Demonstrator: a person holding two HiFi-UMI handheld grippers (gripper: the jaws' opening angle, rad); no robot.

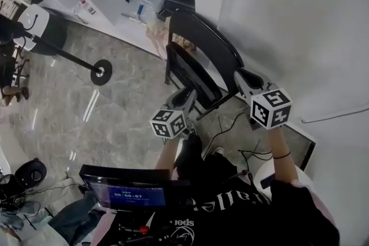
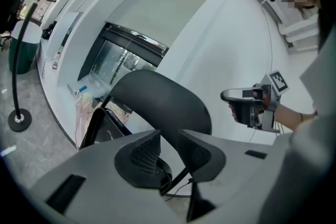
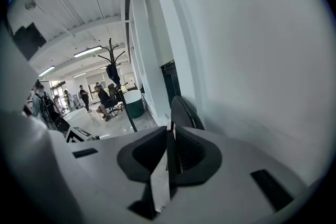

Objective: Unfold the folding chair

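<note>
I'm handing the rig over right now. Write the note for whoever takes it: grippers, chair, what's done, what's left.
Left gripper: jaws slightly apart, empty, facing the folding chair.
Right gripper: jaws all but together, empty, by the chair's right edge.
Chair: folded flat, leaning on the white wall.
Done: nothing yet; neither gripper holds the chair.
Left: probably grip it, pull it off the wall, open the seat.

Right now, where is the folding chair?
Head view, upper centre: the folding chair stands beside the white wall, just beyond the left gripper and the right gripper.
</note>
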